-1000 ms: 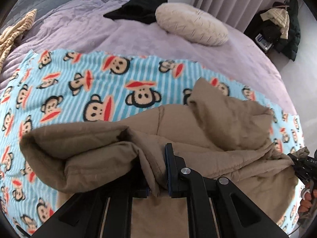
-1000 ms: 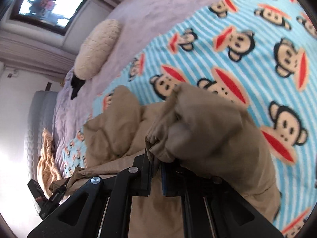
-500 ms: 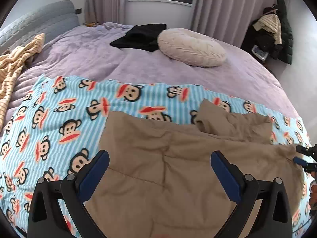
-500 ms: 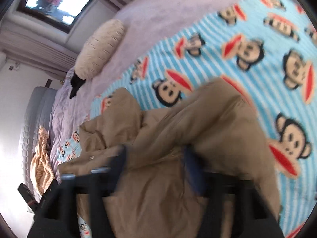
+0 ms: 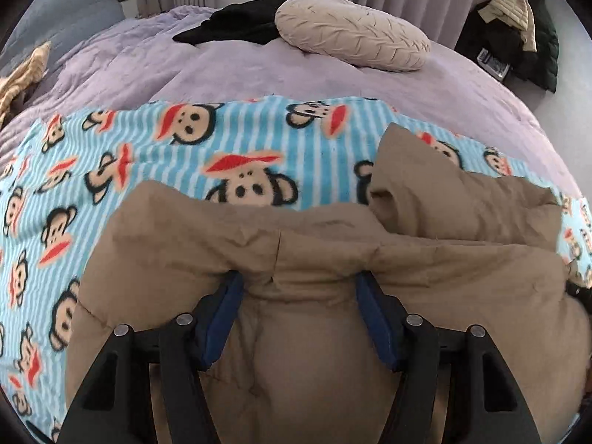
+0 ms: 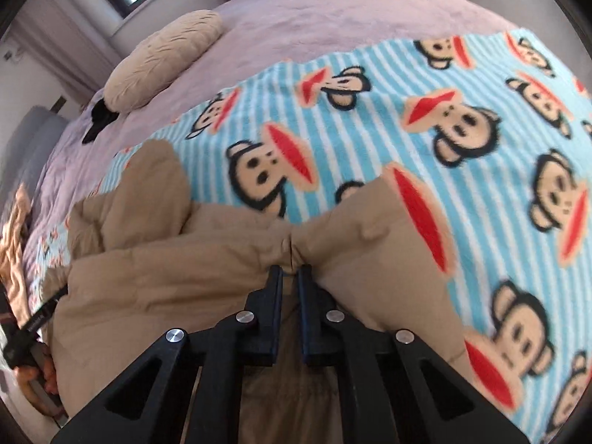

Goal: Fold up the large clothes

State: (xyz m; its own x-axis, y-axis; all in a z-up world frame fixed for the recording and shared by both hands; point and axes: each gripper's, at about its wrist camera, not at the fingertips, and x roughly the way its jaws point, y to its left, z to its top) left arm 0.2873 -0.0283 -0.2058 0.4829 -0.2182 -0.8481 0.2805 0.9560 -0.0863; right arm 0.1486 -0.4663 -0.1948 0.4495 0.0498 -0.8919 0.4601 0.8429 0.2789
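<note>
**Tan padded garment, both grippers engaged**

Left gripper (image 5: pixel 299 288): jaws spread wide, straddling a raised fold of the tan garment (image 5: pixel 333 333).
Right gripper (image 6: pixel 290 277): clenched on a pinch of the garment's edge.
Garment: lies at 6 o'clock on the monkey-print blanket (image 5: pixel 148 155).
Cream cushion (image 5: pixel 351 31): 12 o'clock, on the lilac bedspread (image 5: pixel 259 70).

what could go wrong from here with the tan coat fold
1. The right tongs pinch only a thin pucker of the puffy tan quilted coat, so the slippery fabric may slide out.
2. The left tongs are open around a thick fold and may close on too many layers.
3. The coat's sleeve sticks up bunched, and the monkey-print striped fleece blanket underneath could get dragged along.
</note>
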